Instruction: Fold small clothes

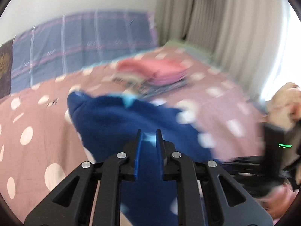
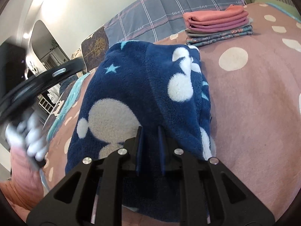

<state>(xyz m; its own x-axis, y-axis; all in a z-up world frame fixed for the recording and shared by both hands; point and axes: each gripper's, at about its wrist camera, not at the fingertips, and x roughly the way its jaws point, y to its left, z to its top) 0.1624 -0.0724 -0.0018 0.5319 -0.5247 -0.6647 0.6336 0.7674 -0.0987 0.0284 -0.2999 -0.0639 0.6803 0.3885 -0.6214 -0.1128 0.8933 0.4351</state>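
Note:
A dark blue fleece garment (image 2: 131,79) with white blobs and pale blue stars lies bunched on the pink dotted bedspread (image 2: 254,103). My right gripper (image 2: 150,130) is shut on its near edge, with fabric pinched between the dark pads. In the blurred left wrist view the same garment (image 1: 112,120) spreads ahead of my left gripper (image 1: 149,132), which is shut with blue fleece between its fingers. The right gripper's black body (image 1: 272,150) and the hand holding it show at the right edge. The left gripper's body (image 2: 37,86) is a blur at the left, with a hand below it.
A stack of folded clothes (image 2: 218,26), pink on top and patterned blue below, sits farther back on the bed, blurred in the left wrist view (image 1: 154,75). A blue plaid quilt (image 2: 169,9) lies against the wall. Curtains (image 1: 207,18) hang at the right.

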